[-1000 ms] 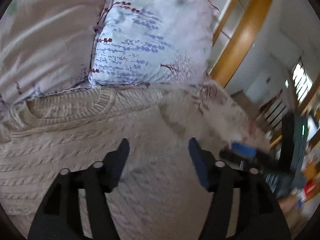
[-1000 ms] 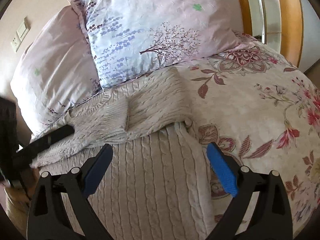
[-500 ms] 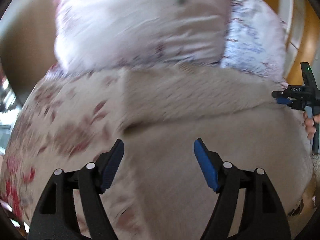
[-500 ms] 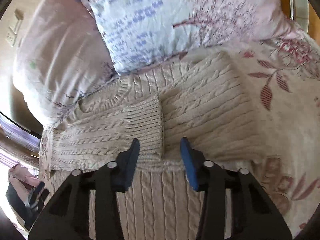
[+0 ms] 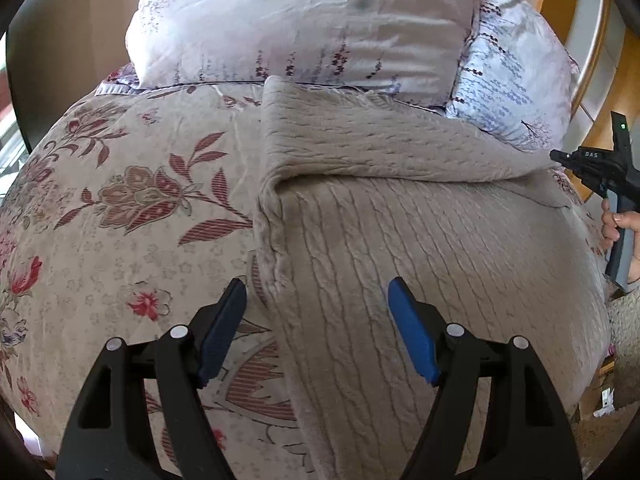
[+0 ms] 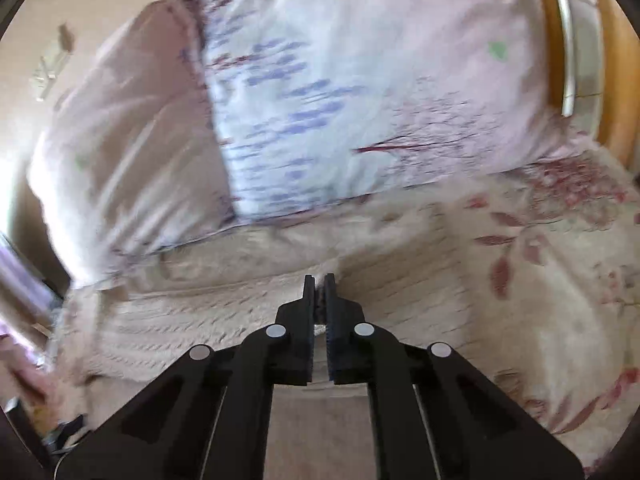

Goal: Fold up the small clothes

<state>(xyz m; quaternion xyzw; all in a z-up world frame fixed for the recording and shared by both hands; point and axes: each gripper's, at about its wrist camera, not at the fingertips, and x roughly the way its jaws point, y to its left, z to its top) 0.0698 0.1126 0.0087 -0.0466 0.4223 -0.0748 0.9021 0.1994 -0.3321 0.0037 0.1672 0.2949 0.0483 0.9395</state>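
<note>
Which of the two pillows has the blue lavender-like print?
The pale blue pillow at the right, partly tucked behind the pinkish-white pillow, whose sprigs are dark purple.

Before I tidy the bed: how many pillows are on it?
2. A pink pillow lies at the head of the bed, beyond the beige sweater; a blue-flowered pillow sits to its right, partly tucked behind it. Others may be hidden.

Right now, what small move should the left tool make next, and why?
Probably lower the left tool onto the sweater edge and close. Its jaws stand open astride that edge without touching it, while the right tool is already shut on the knit, so the fold likely needs a second grip.
</note>
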